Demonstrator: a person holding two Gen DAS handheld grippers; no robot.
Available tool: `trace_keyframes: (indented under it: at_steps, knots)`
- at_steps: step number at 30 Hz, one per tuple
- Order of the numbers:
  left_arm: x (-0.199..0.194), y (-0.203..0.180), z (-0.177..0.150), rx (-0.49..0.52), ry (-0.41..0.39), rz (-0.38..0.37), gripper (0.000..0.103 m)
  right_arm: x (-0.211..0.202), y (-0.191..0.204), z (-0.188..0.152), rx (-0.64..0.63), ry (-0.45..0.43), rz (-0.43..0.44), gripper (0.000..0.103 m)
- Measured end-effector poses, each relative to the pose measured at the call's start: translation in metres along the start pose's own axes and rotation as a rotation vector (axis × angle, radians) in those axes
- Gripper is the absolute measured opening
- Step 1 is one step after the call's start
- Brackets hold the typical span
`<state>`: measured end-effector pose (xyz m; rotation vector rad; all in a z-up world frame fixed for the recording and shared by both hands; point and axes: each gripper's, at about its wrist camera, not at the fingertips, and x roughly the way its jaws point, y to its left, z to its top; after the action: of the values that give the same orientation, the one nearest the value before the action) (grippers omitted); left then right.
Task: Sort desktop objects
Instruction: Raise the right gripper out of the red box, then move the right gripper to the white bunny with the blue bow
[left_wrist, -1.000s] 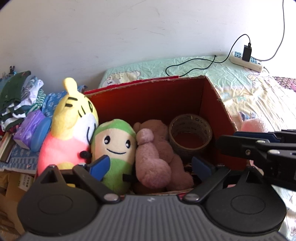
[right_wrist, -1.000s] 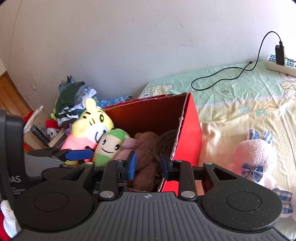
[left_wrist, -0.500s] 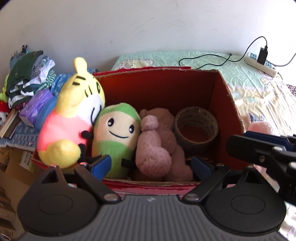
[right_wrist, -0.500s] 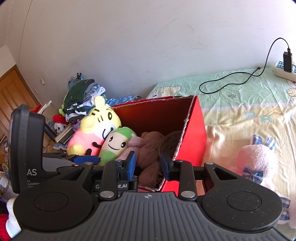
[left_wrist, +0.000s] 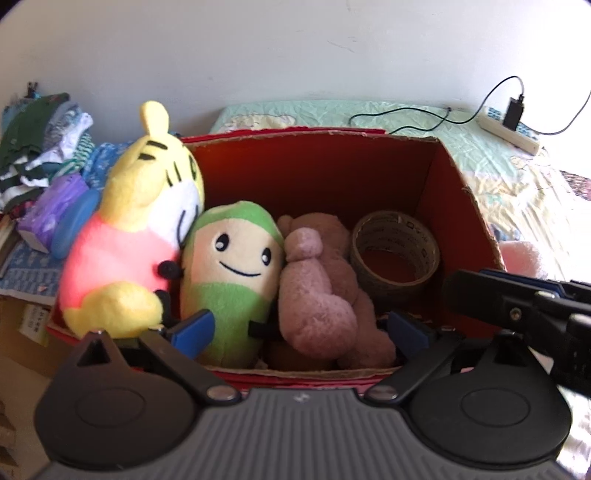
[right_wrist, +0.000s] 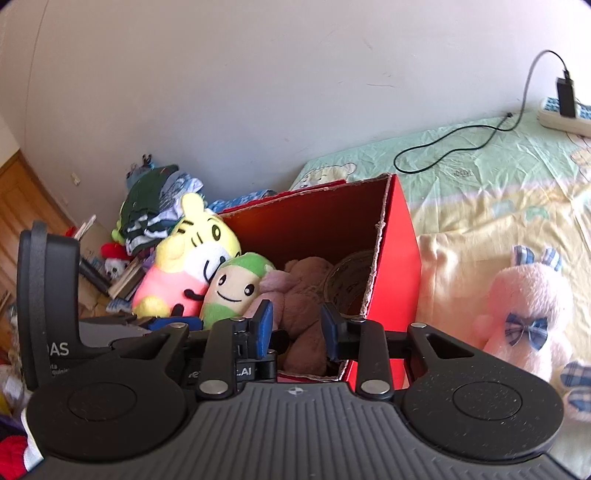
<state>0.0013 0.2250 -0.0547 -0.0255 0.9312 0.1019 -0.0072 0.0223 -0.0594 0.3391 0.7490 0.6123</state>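
A red cardboard box (left_wrist: 461, 192) holds a yellow tiger plush (left_wrist: 140, 229), a green smiling plush (left_wrist: 229, 273), a brown-pink plush (left_wrist: 317, 295) and a tape roll (left_wrist: 395, 251). My left gripper (left_wrist: 301, 330) is open and empty, just in front of the box's near rim. My right gripper (right_wrist: 297, 328) is open and empty, near the box (right_wrist: 400, 266) at its near right corner. A pink bunny plush (right_wrist: 528, 310) with a blue checked bow sits on the bed right of the box. The right gripper's fingers (left_wrist: 517, 299) show at the left view's right edge.
A bed sheet (right_wrist: 480, 177) with a power strip (right_wrist: 561, 114) and black cable (right_wrist: 454, 144) lies behind. A pile of clothes (left_wrist: 40, 136), a purple pack (left_wrist: 48, 210) and books sit left of the box. White wall behind.
Both grippers have drawn back and risen a little from the box, so more of its inside and near rim shows. Both grippers stay open and empty.
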Motion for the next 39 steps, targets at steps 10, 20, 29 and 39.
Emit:
trace_keyframes:
  at_steps: [10,20,29,39]
  knots:
    - [0.003,0.004,-0.001,0.053,-0.043,-0.057,0.102,0.009,0.008,-0.013,0.061,-0.093,-0.032,0.033]
    - [0.003,0.003,-0.001,0.101,-0.075,-0.078,0.102,0.008,0.011,-0.016,0.029,-0.132,-0.055,0.033]
    - [-0.04,-0.008,0.004,0.092,-0.21,-0.07,0.101,-0.031,-0.018,-0.011,0.038,-0.218,0.027,0.032]
    - [-0.068,-0.103,-0.006,0.236,-0.262,-0.306,0.102,-0.121,-0.124,-0.002,0.174,-0.286,-0.098,0.033]
